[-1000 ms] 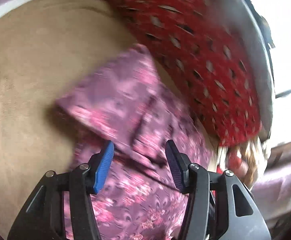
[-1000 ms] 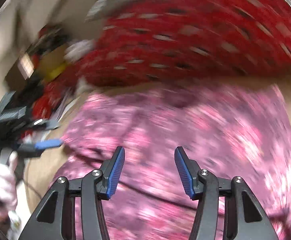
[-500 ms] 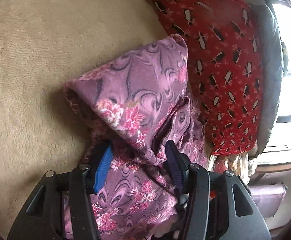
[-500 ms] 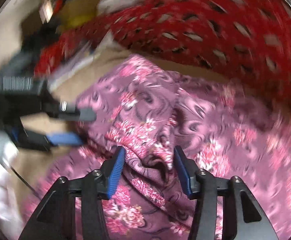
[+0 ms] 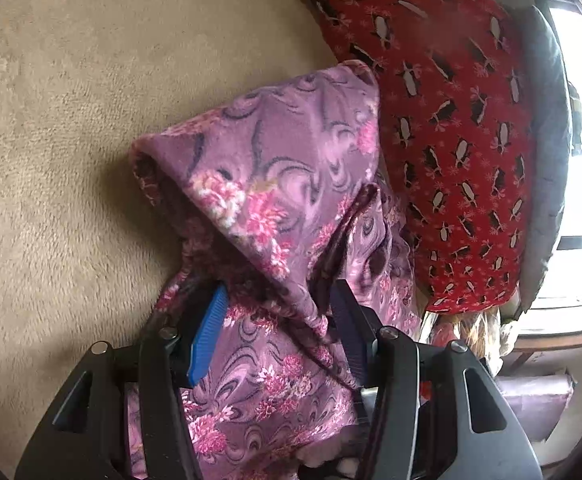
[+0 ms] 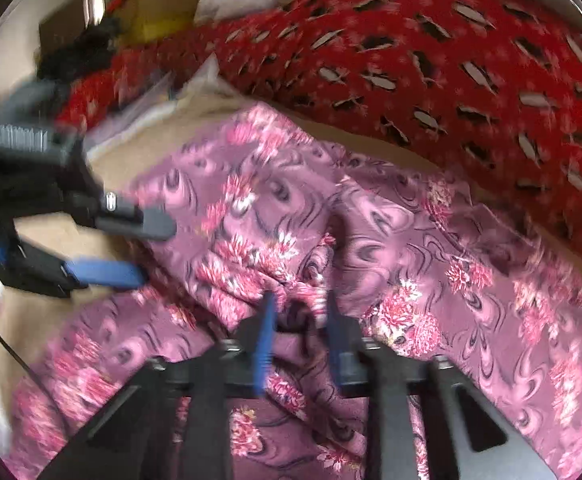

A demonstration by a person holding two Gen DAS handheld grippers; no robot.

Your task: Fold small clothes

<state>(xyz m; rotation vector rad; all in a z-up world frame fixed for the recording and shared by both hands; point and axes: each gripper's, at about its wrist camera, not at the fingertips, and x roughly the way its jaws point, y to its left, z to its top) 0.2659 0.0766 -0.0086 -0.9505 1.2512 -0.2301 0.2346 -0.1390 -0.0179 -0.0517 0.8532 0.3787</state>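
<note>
Purple floral garment lies rumpled on the tan blanket, just near of the red pillow. Left gripper stands half wide, cloth bunched between its fingers. Right gripper has just been closing, pinching a fold of the garment.

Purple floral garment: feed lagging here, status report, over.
Left gripper open around a raised fold. Right gripper just closing on bunched purple floral garment. Red patterned pillow beside it, not obstructing.
</note>
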